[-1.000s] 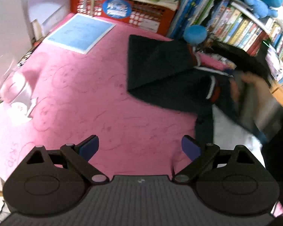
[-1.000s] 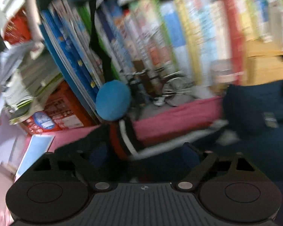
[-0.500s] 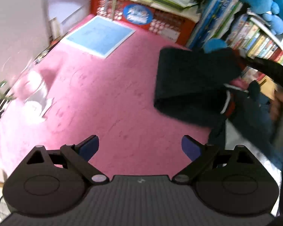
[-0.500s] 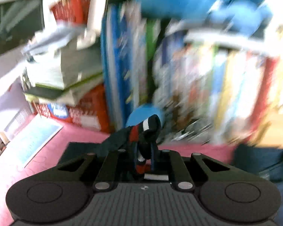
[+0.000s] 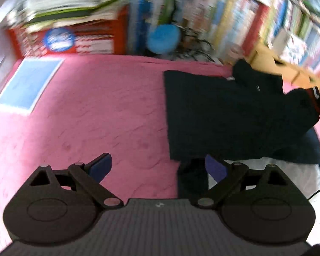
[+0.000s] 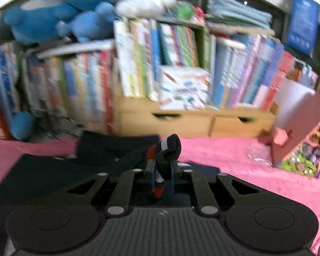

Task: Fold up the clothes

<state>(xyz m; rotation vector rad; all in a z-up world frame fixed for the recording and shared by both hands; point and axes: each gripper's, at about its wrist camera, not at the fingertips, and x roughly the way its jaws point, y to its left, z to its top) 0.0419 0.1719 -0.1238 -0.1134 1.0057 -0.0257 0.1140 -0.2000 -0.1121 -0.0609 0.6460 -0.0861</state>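
A dark navy garment (image 5: pixel 219 111) lies partly folded on the pink bedspread (image 5: pixel 96 111), right of centre in the left wrist view. Its sleeve cuff (image 5: pixel 314 100), striped red and white, is lifted at the far right. My left gripper (image 5: pixel 157 166) is open just above the spread, its right finger beside a dark strip of the garment's near edge, with nothing between the pads. In the right wrist view my right gripper (image 6: pixel 162 170) is shut on the striped cuff (image 6: pixel 167 149), which bulges above the fingers, and the dark garment (image 6: pixel 53 175) trails away to the left.
A wooden bookshelf (image 6: pixel 181 119) packed with books runs along the far side of the bed, with blue plush toys (image 6: pixel 59 12) on top. A red crate (image 5: pixel 70 36) and a blue sheet (image 5: pixel 27 83) sit at the far left. A pink cardboard box (image 6: pixel 303 128) stands at the right.
The right gripper shut on the striped cuff and carried it to the right and upward, pulling the sleeve out. The left gripper swung right toward the garment's near edge and stayed open.
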